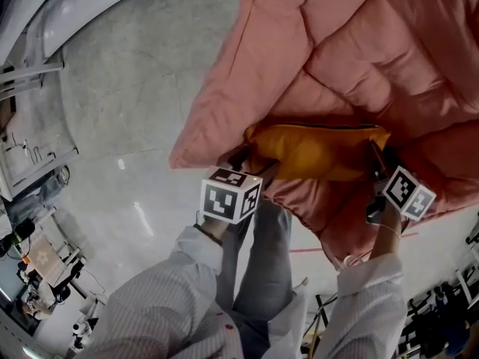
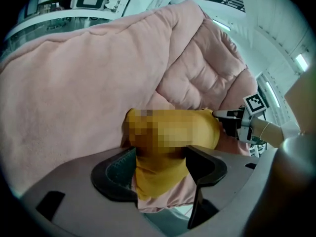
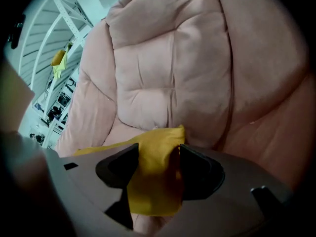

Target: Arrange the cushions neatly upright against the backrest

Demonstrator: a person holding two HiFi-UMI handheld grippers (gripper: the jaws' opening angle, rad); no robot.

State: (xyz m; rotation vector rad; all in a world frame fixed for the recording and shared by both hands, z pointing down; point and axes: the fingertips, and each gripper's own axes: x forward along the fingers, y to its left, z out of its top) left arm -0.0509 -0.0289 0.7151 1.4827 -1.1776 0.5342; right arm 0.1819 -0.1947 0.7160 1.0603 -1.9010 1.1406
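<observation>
A yellow cushion [image 1: 314,152] is pictured lying crosswise on a pink padded lounger [image 1: 359,43], just right of centre in the head view. Grey floor [image 1: 127,111] is shown at upper left. The cushion's left corner is straddled by the left claw [image 2: 160,169] and its right corner by the right claw [image 3: 158,167]. Both claws are held wide open, with fabric between the jaws.

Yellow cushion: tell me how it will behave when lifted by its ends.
Probably floppy: a corner of the yellow cushion hangs limp between the jaws of the right gripper. Likely light: it looks thin and loosely stuffed, resting in the pink padding.
</observation>
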